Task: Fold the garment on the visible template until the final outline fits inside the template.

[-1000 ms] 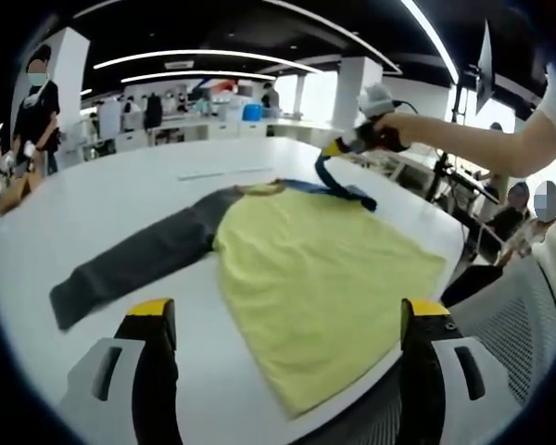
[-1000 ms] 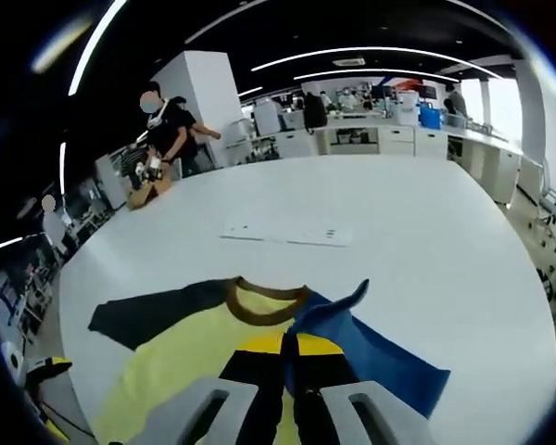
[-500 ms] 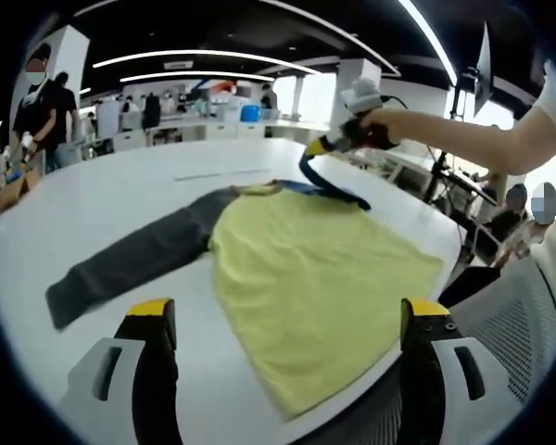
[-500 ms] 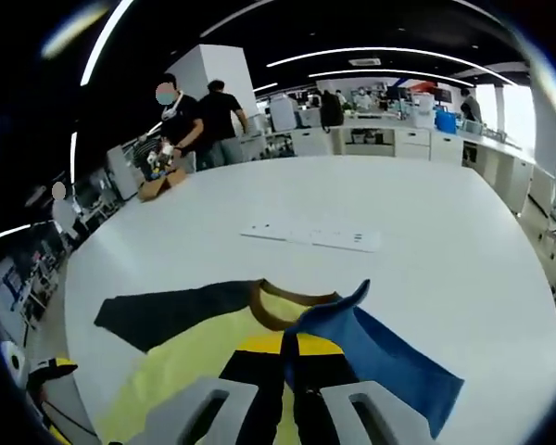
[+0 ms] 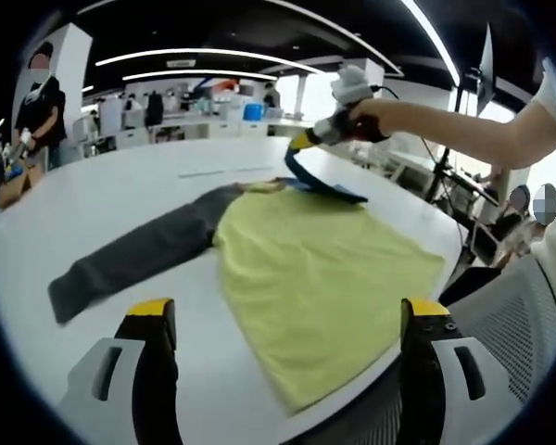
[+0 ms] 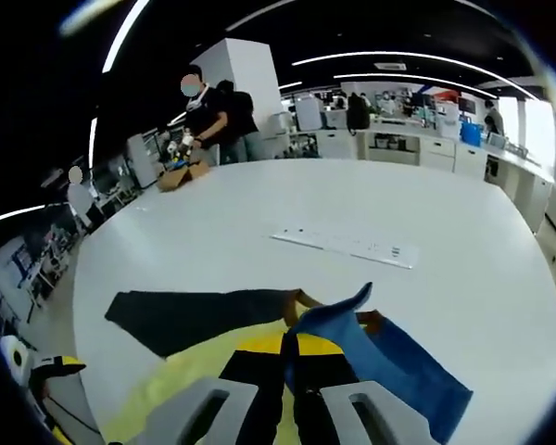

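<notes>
A long-sleeved garment with a yellow-green cloth body (image 5: 324,278) lies spread flat on the large white round table (image 5: 111,199), just ahead of the left gripper (image 5: 287,324), whose yellow-tipped black jaws stand spread wide apart with nothing between them. The hem of the body reaches the table edge between and just beyond these jaws. The dark grey sleeve (image 5: 134,258) stretches out flat ahead and to the left of the left jaws, its cuff end nearest them.

Farther ahead of the left jaws, up and to the right, a person's hand (image 5: 375,119) holds the right gripper (image 5: 301,144) raised above the table. Its jaws are pressed together on the blue cloth sleeve (image 5: 320,184), which hangs from them in a band down to the garment's shoulder.

In the right gripper view the right gripper (image 6: 287,371) rises from the bottom with its jaws pinching the blue sleeve (image 6: 389,366); a point of the blue cloth stands up just above the jaw tips and the rest falls away to the right of them. The brown neckband (image 6: 306,301) sits just beyond the jaw tips, the dark grey sleeve (image 6: 199,317) runs off to their left, and the yellow-green body (image 6: 181,389) lies under and to the left of them.

A thin white rectangular strip (image 6: 345,247) lies flat on the table well ahead of the right jaws. People (image 6: 213,111) stand at the far side of the table, to the left.
</notes>
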Demonstrator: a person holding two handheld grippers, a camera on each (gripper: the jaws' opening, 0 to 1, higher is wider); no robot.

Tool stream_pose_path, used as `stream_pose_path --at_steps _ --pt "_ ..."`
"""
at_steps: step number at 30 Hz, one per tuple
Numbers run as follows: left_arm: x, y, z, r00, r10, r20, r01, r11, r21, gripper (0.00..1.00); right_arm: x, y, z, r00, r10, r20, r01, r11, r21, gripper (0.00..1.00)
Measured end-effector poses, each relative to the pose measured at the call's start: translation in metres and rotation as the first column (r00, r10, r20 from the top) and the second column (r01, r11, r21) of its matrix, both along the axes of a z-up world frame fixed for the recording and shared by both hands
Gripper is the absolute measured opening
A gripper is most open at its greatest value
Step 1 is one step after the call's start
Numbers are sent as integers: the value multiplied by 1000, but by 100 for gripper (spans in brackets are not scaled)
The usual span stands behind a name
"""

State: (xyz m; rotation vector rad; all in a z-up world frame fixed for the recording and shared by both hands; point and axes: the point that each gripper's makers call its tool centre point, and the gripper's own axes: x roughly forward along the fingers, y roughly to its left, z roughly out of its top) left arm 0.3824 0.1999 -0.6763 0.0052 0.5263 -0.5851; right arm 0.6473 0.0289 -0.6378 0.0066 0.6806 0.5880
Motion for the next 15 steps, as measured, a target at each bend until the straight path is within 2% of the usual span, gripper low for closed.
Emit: stream_pose_path --at_steps 5,8,15 --pt "-1 1 -1 1000 6 -3 -6 1000 1 97 -4 18 2 999 45 10 -45 999 4 0" --pt "0 2 -1 1000 10 -1 -10 1000 -1 97 -10 31 3 995 99 25 -99 995 1 0" --pt "-1 2 -1 1000 16 -1 -16 1000 0 97 -19 48 3 988 155 25 -155 988 15 0"
